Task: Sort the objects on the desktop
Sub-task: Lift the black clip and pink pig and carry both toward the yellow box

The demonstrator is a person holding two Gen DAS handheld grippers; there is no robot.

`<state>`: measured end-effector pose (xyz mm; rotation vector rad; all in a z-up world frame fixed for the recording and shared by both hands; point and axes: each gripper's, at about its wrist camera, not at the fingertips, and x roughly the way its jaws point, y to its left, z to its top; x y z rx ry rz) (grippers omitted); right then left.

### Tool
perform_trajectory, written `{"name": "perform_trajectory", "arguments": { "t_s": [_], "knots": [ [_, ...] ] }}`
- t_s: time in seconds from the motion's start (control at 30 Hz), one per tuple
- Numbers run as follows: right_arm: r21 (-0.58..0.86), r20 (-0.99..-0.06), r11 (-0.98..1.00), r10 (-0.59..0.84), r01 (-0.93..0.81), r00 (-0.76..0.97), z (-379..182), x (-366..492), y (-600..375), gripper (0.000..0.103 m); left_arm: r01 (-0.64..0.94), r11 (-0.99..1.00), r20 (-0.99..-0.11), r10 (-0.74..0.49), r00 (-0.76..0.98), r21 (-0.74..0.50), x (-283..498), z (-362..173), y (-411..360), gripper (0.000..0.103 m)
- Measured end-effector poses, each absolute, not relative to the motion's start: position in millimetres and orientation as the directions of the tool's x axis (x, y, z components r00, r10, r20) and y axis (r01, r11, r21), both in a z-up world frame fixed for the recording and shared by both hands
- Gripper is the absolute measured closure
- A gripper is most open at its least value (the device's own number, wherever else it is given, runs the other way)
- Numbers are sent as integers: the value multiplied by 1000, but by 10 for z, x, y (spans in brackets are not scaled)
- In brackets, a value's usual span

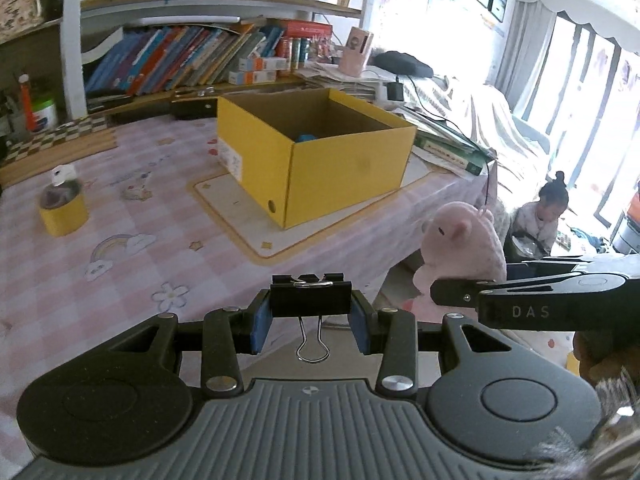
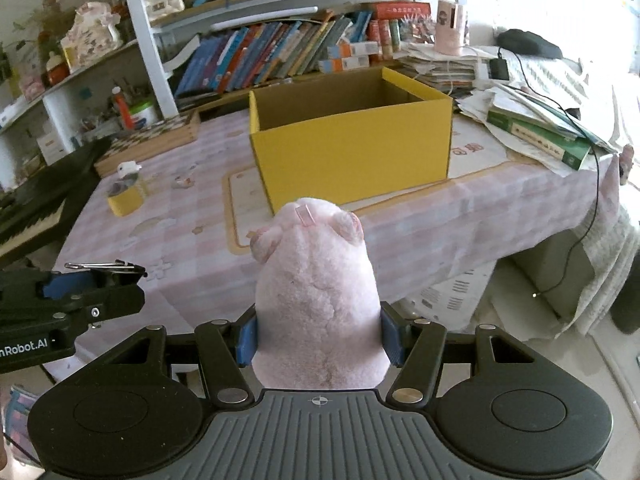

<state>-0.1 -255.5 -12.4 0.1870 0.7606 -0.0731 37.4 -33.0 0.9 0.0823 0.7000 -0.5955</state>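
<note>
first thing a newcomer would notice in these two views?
Probably the pink plush toy filling the right wrist view, squeezed between the right gripper pads short of the table edge. Next, the open yellow box mid-table on the pink checked cloth. Then the black binder clip clamped in the left gripper.

An open box (image 2: 352, 136) stands on a mat (image 2: 240, 216) near the middle of the counter (image 2: 480, 216). A tape roll (image 2: 125, 200) sits well to its left, with a small object on top. Behind the box, books (image 2: 280, 52) line a shelf. To the box's right, papers and a thick book (image 2: 540, 140) lie stacked.
</note>
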Motion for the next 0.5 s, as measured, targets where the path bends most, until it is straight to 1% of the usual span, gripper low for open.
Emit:
{"name": "perform_trajectory", "arguments": {
  "t_s": [0.5],
  "knots": [
    [125,-709,979,-25,160,705,-125,194,-3081,43,600,786,-629,-544,555,-149,613,-11,-977,65]
  ]
}}
